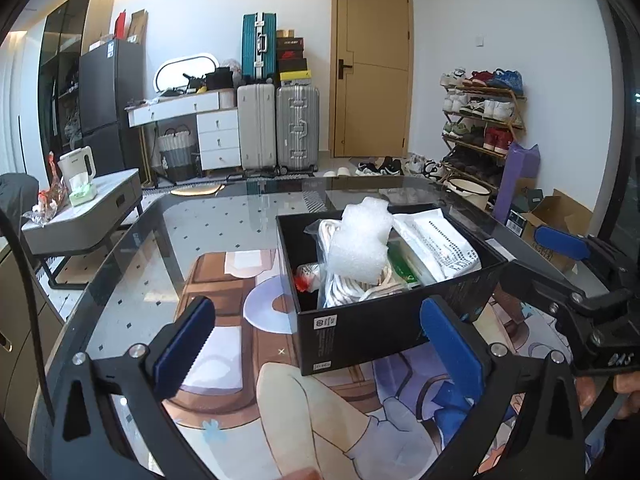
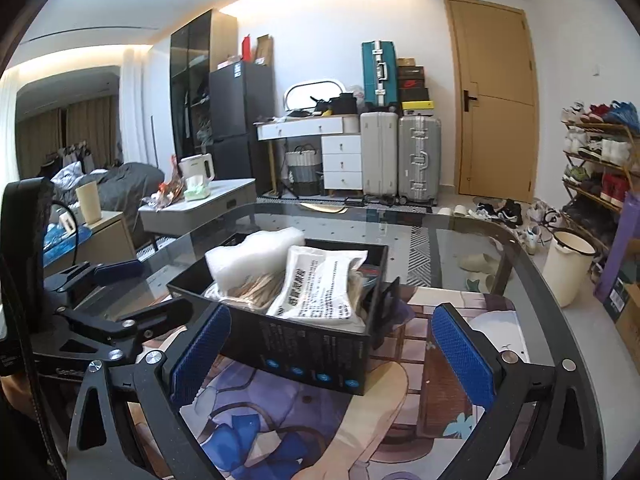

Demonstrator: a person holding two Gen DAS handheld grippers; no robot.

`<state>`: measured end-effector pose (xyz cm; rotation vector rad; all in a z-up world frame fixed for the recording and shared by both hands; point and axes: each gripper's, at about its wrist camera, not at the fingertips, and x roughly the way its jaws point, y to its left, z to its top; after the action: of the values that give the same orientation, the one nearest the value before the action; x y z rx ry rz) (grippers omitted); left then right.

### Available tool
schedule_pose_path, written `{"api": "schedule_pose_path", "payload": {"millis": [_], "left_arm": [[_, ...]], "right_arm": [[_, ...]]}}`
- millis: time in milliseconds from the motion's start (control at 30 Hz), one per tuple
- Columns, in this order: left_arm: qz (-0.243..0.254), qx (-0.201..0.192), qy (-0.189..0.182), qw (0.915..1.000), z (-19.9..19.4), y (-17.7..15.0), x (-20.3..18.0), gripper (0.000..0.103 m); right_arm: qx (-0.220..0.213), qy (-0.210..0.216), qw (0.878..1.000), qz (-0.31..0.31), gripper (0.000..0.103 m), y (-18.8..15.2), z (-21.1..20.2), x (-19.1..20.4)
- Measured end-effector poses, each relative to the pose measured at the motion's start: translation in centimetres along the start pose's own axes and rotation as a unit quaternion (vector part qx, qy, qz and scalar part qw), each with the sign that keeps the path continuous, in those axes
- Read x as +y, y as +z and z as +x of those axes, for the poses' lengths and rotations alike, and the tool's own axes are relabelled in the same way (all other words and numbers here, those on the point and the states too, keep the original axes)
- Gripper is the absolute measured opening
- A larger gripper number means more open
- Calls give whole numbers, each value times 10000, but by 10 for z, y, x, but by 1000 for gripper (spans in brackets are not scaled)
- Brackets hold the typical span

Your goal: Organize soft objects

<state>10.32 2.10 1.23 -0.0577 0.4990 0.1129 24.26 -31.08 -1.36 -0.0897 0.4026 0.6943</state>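
A black cardboard box (image 1: 360,332) (image 2: 304,354) stands on the glass table and holds soft packs. On top lies a wad of white bubble wrap (image 1: 362,240) (image 2: 248,258), beside a white printed pouch (image 1: 440,246) (image 2: 320,288) and bagged white cords (image 1: 348,292). My left gripper (image 1: 320,344) stands open just short of the box's near wall, nothing between its blue pads. My right gripper (image 2: 334,348) is open too, its pads either side of the box's near corner without touching. In each wrist view the other gripper shows at the side, open.
The glass table (image 1: 120,280) lies over an illustrated floor mat. A grey side table (image 1: 92,212) with a kettle stands to the left. Suitcases (image 1: 276,128), a white dresser and a door are behind. A shoe rack (image 1: 480,120) and a cream bucket (image 2: 568,268) stand on the right.
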Motion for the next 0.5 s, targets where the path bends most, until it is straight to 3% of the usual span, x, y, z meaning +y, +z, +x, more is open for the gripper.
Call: {"api": "schedule_pose_path", "payload": {"millis": [500], "left_arm": [[-308, -122, -43, 9994, -6, -3, 10, 103]], "right_arm": [[-130, -152, 9996, -209, 102, 0, -2, 12]]}}
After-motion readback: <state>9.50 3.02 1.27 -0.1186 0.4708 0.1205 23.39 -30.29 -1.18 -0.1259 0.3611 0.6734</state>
